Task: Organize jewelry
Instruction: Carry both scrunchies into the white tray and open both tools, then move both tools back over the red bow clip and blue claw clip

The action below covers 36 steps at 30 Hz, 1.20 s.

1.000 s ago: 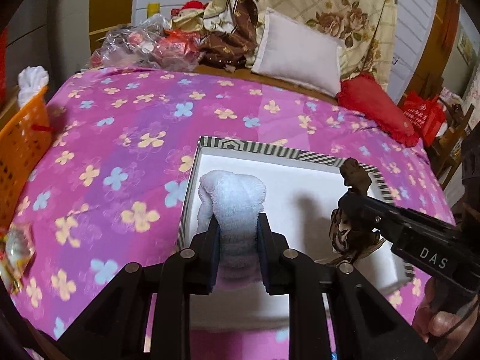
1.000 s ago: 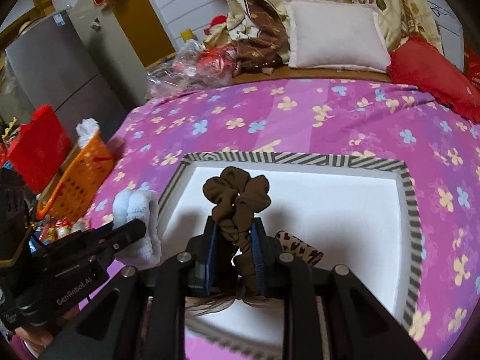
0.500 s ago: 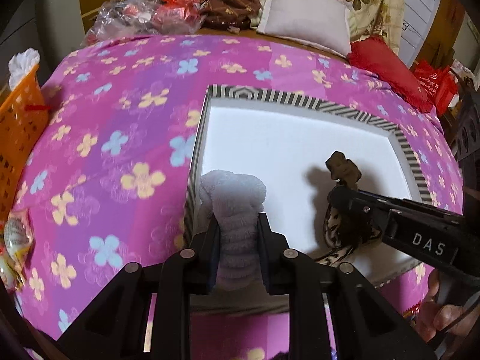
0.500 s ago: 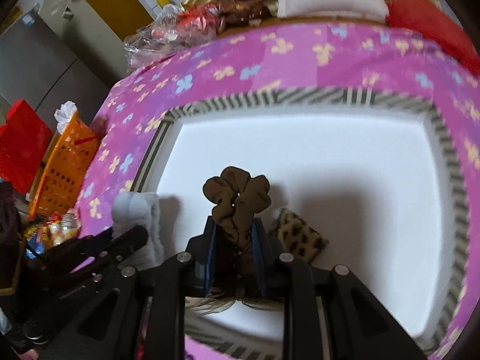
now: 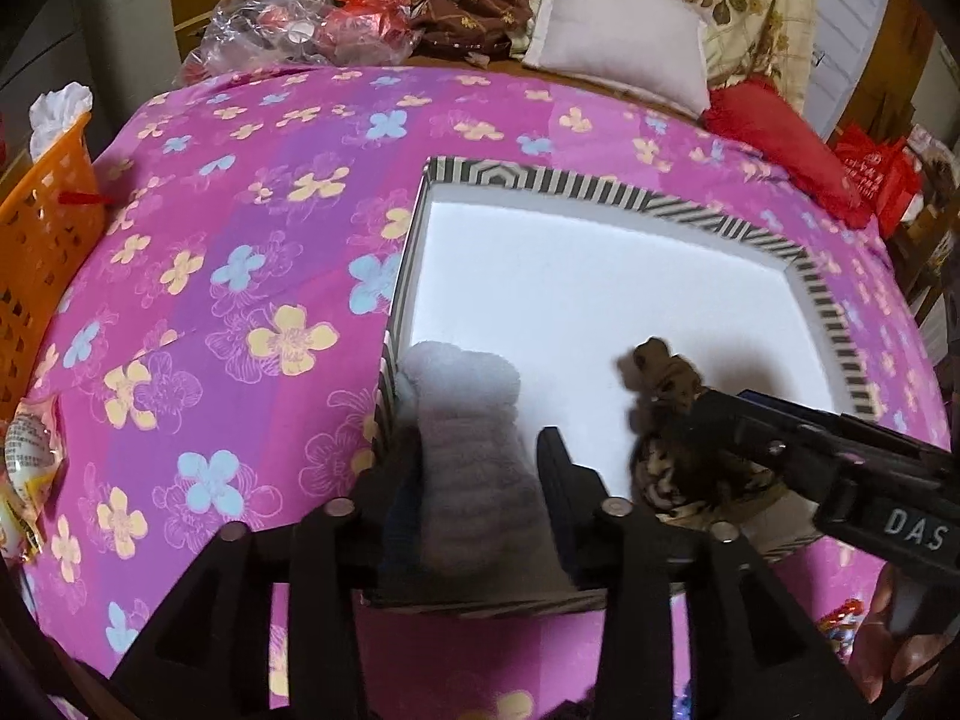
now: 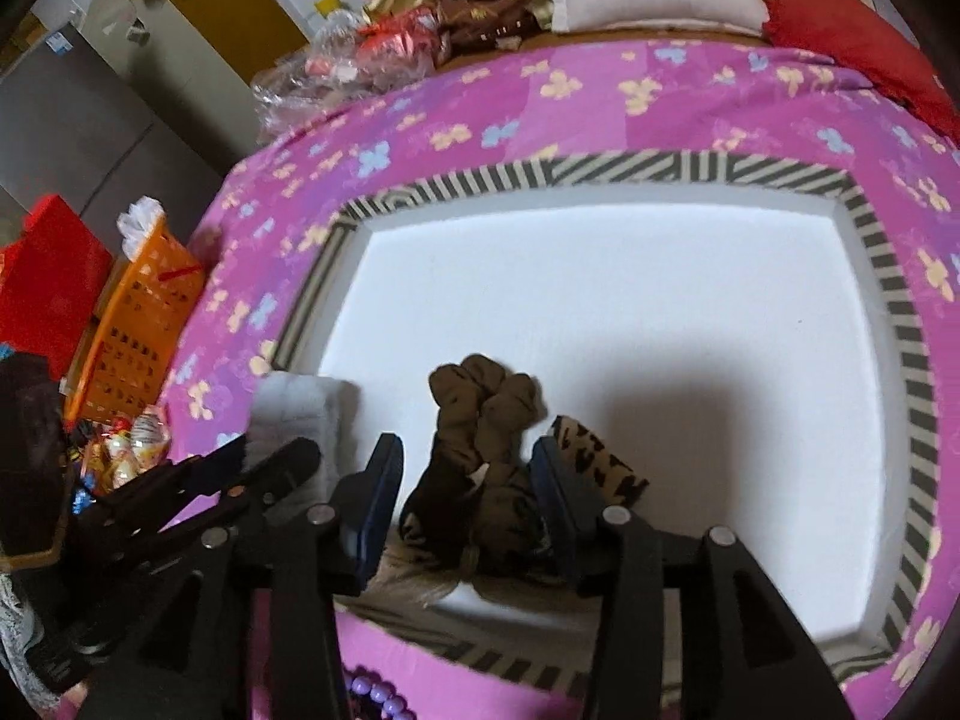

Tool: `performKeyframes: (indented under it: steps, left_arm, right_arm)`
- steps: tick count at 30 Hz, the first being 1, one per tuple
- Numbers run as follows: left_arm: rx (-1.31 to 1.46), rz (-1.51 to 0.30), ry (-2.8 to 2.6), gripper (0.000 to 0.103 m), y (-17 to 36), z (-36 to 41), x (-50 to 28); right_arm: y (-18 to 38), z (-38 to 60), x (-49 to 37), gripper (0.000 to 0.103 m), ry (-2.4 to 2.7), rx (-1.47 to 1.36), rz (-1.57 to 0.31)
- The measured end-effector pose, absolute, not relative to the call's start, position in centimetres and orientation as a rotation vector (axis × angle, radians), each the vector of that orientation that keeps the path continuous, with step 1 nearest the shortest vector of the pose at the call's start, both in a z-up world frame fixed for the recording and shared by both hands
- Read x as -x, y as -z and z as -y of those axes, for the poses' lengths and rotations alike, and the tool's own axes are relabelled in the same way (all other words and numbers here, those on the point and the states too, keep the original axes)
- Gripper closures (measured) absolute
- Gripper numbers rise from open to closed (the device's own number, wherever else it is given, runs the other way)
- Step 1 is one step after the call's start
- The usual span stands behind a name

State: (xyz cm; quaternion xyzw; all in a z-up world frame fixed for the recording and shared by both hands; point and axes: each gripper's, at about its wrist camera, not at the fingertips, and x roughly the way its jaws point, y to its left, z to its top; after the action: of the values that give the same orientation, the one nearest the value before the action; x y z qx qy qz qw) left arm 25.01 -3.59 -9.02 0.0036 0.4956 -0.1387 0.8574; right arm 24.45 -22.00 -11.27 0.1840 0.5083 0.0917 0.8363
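Left wrist view: the left gripper (image 5: 480, 468) spreads off a fluffy white scrunchie (image 5: 465, 450) inside the striped box (image 5: 600, 189); right wrist view: the right gripper (image 6: 468, 480) likewise releases a brown scrunchie (image 6: 486, 414), seemingly landed; purple beads (image 6: 375, 690) remain outside.

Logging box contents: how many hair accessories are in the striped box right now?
3. White fluffy scrunchie at the near-left corner, brown scrunchie near the front middle, leopard-print scrunchie just right of it. More may hide beneath the tools.
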Motion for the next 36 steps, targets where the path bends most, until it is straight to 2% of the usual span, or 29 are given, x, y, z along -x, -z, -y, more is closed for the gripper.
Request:
performKeyframes:
  steps: [5,14,30,36]
  left_arm:
    - [0.03,-1.006,0.288,0.061,6.7,2.6,-23.5]
    - [-0.016,-0.888,0.227,0.061,3.2,0.9,-16.6]
    - [-0.035,-0.796,0.187,0.061,2.0,0.7,-6.1]
    - [-0.041,-0.779,0.185,0.061,2.2,1.2,-4.0]
  right_arm:
    - [9.0,23.3,-22.2,0.056,-0.179,-0.379,-1.028]
    - [6.2,23.6,-15.1,0.05,-0.17,-0.314,-0.943]
    - [4.6,21.7,-4.5,0.036,-0.118,-0.205,-0.869]
    - [4.6,21.6,-2.4,0.035,-0.11,-0.209,-0.875]
